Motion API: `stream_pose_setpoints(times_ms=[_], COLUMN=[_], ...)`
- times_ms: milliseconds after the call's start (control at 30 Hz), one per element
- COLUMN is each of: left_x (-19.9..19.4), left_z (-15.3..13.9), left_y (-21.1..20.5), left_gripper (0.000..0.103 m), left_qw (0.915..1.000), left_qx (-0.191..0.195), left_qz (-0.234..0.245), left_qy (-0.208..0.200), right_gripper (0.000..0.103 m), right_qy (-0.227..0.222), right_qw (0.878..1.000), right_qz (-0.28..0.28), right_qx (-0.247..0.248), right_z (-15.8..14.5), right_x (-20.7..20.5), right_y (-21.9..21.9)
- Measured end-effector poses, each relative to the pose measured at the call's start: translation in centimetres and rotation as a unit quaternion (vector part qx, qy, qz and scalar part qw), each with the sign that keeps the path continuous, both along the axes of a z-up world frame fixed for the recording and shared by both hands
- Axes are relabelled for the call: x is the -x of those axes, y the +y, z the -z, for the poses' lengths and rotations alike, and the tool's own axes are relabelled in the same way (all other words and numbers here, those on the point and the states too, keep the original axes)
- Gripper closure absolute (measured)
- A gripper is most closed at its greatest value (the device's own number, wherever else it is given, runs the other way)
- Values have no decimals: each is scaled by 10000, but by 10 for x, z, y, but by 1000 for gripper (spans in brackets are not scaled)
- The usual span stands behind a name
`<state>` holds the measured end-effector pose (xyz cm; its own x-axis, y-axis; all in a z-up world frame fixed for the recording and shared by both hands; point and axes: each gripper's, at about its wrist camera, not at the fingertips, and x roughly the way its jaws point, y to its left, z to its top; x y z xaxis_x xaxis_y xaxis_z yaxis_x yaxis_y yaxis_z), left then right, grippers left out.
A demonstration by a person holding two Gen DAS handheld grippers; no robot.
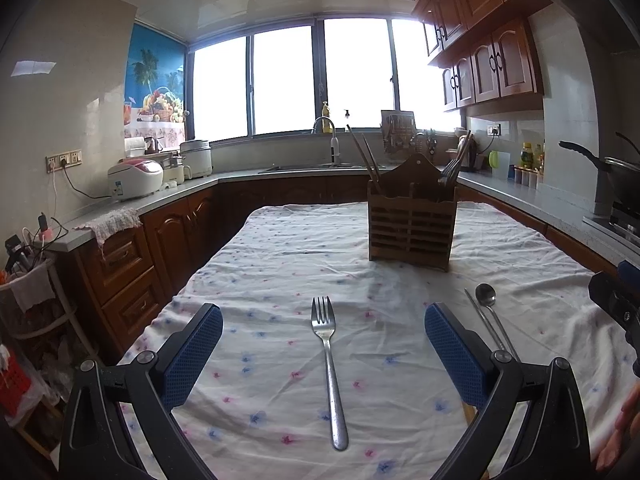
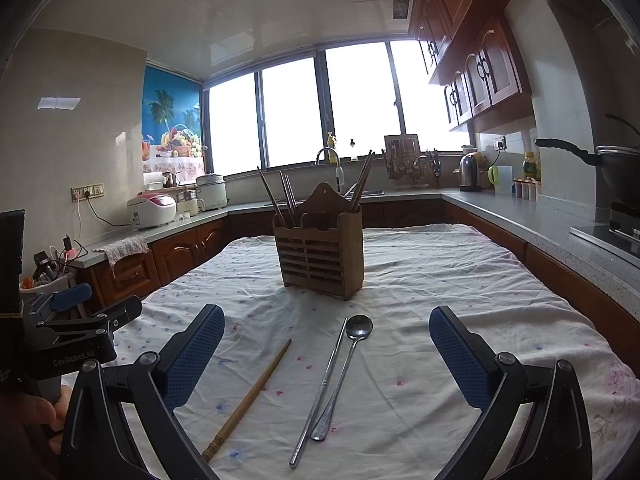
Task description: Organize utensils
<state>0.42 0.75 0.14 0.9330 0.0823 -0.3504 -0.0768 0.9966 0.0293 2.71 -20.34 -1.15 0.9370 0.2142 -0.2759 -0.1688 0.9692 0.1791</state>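
Observation:
A steel fork (image 1: 329, 364) lies on the flowered cloth, tines away from me, between the spread fingers of my open left gripper (image 1: 323, 320). In the right wrist view a steel spoon (image 2: 347, 364), a metal chopstick (image 2: 320, 388) and a wooden chopstick (image 2: 250, 396) lie side by side between the fingers of my open right gripper (image 2: 326, 324). The spoon (image 1: 491, 316) also shows at the right of the left wrist view. Farther back stands a wooden slatted utensil holder (image 1: 412, 224) (image 2: 320, 256) with chopsticks and cutlery sticking up.
The table (image 1: 280, 248) wears a wrinkled white cloth. Kitchen counters run around it, with rice cookers (image 1: 136, 178) on the left, a sink under the window and a wok (image 2: 612, 164) on the right. The left gripper's body (image 2: 80, 332) and a hand show at the right view's left edge.

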Motion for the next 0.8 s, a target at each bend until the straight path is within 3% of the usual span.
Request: stream_pose_setpoints(times_ms=[800], left_x=[-1], left_z=[1], left_y=[-6], left_gripper=[1], left_qw=[10000], left_qx=[31], left_qz=[37], left_qy=[45], right_gripper=[0], right_qy=[67], right_qw=[10000], right_qz=[-14], right_qx=[-21], right_z=[2], right_x=[-2], right_y=[1])
